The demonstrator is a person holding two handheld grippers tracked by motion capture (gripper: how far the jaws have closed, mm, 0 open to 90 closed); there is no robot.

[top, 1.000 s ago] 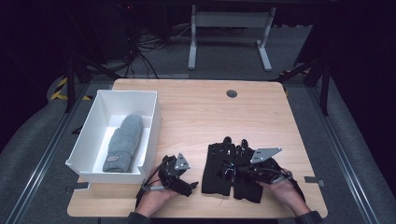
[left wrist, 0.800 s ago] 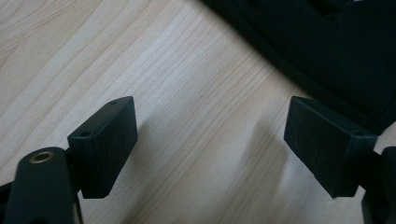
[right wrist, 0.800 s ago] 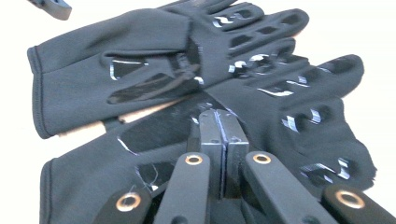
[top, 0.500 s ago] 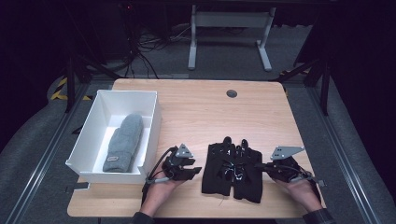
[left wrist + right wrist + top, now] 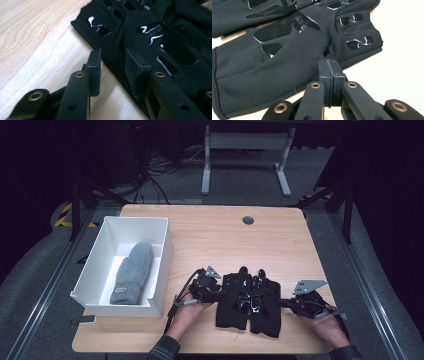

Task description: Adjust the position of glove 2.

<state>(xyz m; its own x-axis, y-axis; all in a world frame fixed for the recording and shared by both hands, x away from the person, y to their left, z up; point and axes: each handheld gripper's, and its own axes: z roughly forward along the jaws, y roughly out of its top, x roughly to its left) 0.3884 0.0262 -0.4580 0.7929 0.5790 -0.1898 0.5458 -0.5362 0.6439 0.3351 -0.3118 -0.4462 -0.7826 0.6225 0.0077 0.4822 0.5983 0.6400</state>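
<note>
Table [image 5: 215,235] of pale wood stands on grey floor [image 5: 350,245].

Two black gloves [image 5: 248,302] lie on the desk [image 5: 215,235], beside one white box [image 5: 162,250] holding one grey mitten [image 5: 131,272].

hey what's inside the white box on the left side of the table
A grey mitten lies lengthwise in the white box, cuff toward the person. The near wall hides part of the floor; nothing else shows.
</note>
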